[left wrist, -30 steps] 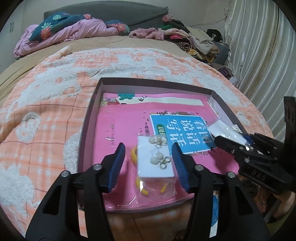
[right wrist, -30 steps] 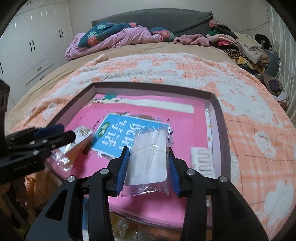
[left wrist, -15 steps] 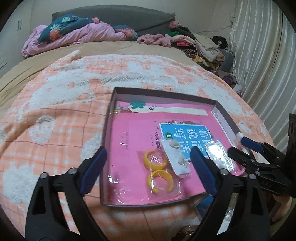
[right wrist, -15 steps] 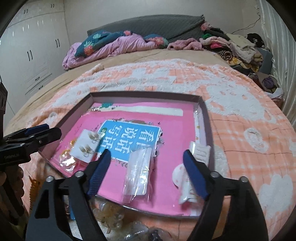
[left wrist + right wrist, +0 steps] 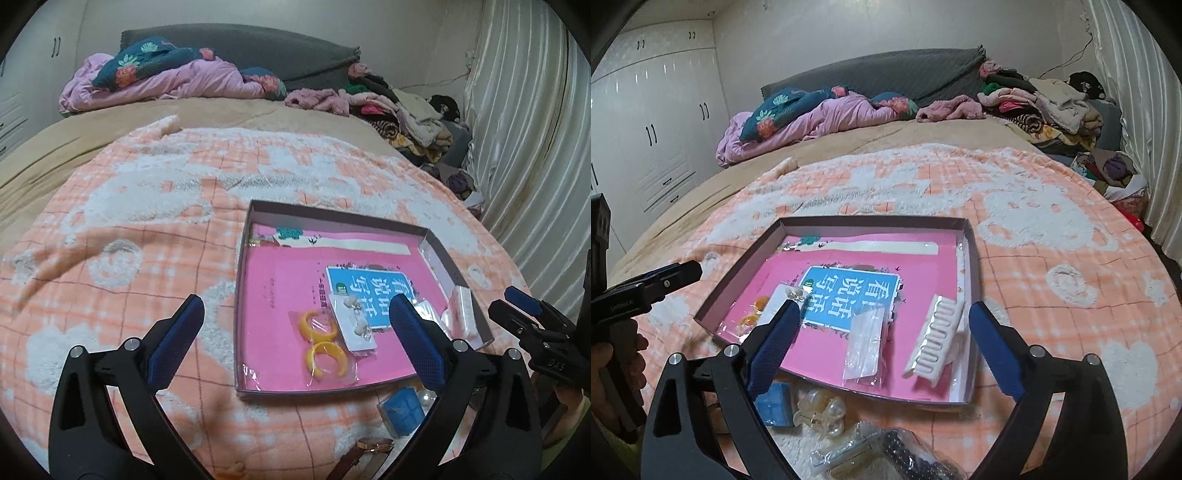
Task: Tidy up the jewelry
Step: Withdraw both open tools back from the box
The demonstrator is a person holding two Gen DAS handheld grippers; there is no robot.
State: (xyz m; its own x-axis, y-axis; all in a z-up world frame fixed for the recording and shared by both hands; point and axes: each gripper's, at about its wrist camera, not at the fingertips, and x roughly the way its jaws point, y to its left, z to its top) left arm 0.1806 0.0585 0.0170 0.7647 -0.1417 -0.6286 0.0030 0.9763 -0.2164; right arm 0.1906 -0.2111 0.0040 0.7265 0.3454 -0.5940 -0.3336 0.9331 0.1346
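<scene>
A shallow brown box (image 5: 243, 258) (image 5: 973, 258) lined with pink paper lies on the bed. In it lie a bag with yellow hoops (image 5: 325, 350), a white card of pearl earrings (image 5: 356, 325) (image 5: 775, 306), a clear plastic bag (image 5: 866, 343) and a white hair claw (image 5: 938, 339) (image 5: 460, 314). My left gripper (image 5: 295, 339) is open and empty, held above the box's near left corner. My right gripper (image 5: 882, 343) is open and empty, held over the box's near edge.
In front of the box on the orange-and-white blanket (image 5: 1052, 229) lie a blue block (image 5: 775, 402) (image 5: 402, 410), a pearl hair clip (image 5: 823, 410), a bag of dark beads (image 5: 908, 454) and a brown-strapped watch (image 5: 369, 446). Clothes and bedding are piled at the far end.
Both grippers have opened wide and drawn back from the box. The left let go of the earring card, the right let go of the clear bag; both items now lie in the box.
</scene>
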